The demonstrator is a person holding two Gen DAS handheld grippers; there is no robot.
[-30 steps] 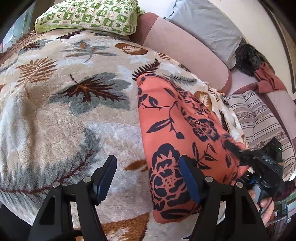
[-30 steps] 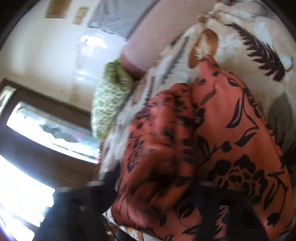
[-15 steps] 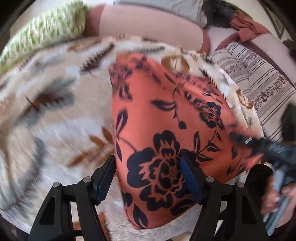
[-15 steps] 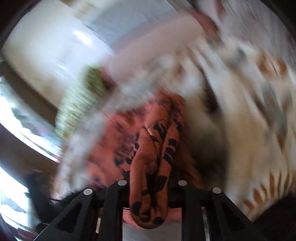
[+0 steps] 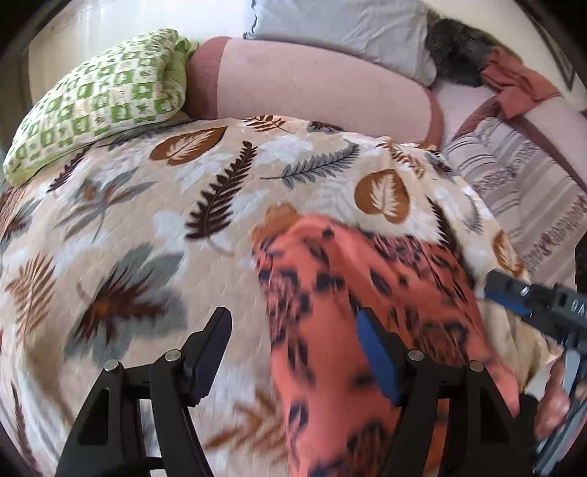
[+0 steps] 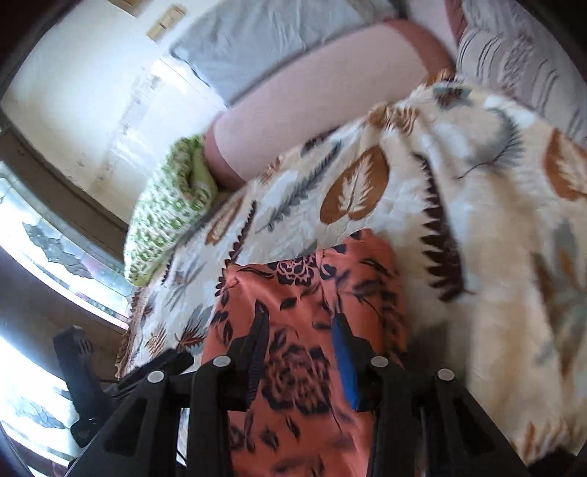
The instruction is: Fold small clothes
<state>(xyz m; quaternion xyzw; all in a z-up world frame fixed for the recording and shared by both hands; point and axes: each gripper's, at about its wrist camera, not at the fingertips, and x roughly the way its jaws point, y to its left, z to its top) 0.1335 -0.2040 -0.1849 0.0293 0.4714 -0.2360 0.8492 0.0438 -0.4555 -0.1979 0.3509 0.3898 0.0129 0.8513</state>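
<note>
An orange garment with a dark flower print (image 5: 330,293) lies folded on the leaf-print blanket (image 5: 146,220). My left gripper (image 5: 293,323) hovers open over the garment's left edge; one finger is above bare blanket, the other above the cloth, and nothing is pinched. In the right wrist view, the garment (image 6: 304,286) spreads flat under my right gripper (image 6: 299,326). Its jaws are opening and the pads stand apart from the cloth. From the left wrist view, the right gripper (image 5: 521,297) sits at the garment's right edge, held by a hand (image 5: 557,403).
A green checked pillow (image 5: 102,99) lies at the blanket's far left. A pink bolster (image 5: 312,84) and a grey pillow (image 5: 341,25) run along the back. A striped cloth (image 5: 513,176) and a rust-coloured cloth (image 5: 513,84) lie to the right.
The right gripper held a bunched fold of the garment between its jaws; it has let go, opened wider and lifted. The left gripper stayed open and shifted over the garment's left edge.
</note>
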